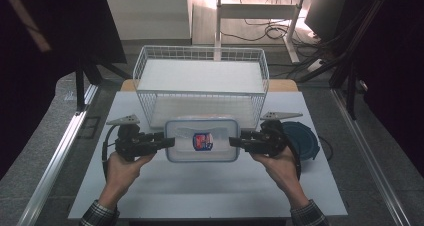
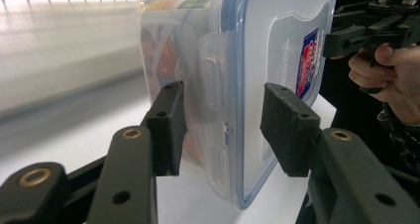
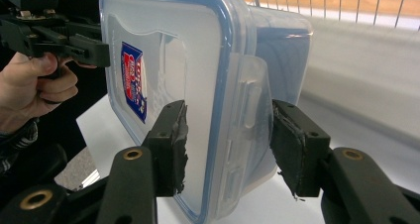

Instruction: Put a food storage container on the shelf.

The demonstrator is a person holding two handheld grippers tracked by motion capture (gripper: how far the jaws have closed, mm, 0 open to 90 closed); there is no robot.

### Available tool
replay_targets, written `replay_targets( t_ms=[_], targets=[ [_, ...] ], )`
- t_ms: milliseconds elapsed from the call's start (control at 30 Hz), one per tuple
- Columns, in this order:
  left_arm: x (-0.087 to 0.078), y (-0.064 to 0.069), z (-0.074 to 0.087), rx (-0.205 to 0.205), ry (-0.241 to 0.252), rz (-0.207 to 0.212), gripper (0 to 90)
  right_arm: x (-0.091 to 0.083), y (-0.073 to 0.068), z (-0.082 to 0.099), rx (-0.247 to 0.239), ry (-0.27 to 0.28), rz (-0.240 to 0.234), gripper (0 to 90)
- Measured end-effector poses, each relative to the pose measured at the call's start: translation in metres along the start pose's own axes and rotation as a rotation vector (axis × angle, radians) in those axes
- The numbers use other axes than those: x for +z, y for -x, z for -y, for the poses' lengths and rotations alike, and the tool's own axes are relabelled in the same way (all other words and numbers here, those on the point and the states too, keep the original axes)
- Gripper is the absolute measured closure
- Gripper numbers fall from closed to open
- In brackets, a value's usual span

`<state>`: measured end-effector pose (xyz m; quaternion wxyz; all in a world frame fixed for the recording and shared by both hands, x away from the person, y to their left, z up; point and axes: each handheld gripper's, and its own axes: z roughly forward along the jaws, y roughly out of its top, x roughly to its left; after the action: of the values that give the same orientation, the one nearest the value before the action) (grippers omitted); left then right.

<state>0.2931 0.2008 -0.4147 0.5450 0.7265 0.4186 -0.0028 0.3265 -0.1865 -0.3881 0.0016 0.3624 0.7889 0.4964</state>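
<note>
We hold the lidded box (image 1: pixel 202 140) between us — left claw (image 1: pixel 169 142) and right claw (image 1: pixel 235 142) each clamped on an end — above the counter (image 1: pixel 200 186), next likely carrying it level into the wire basket (image 1: pixel 201 53).

A red, white and blue label (image 1: pixel 202 141) is sitting on the clear lid of the plastic container (image 1: pixel 202 156); its lettering is showing too small and blurred to read in the high view; in both gripper views the label (image 3: pixel 133 80) is turning edge-on, its words staying illegible; nothing else is carrying readable text.
</note>
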Motion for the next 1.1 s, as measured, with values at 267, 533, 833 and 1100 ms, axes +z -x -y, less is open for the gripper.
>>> replay_targets(
  t_ms=[267,533,833,1100],
  targets=[
    [-0.010,-0.001,-0.032,0.014,0.035,-0.021,52.6,0.000,0.001,-0.032,-0.022,0.034,-0.003,50.0],
    [-0.017,-0.003,-0.069,0.040,0.050,-0.030,52.7,-0.003,0.003,-0.069,-0.039,0.075,0.000,49.9],
    [-0.014,-0.015,-0.100,0.035,0.058,-0.030,52.4,0.000,0.013,-0.096,-0.026,0.091,0.006,49.9],
    [-0.012,-0.023,-0.123,0.028,0.075,-0.029,52.3,0.002,0.021,-0.117,-0.020,0.106,0.013,49.8]
  ],
)
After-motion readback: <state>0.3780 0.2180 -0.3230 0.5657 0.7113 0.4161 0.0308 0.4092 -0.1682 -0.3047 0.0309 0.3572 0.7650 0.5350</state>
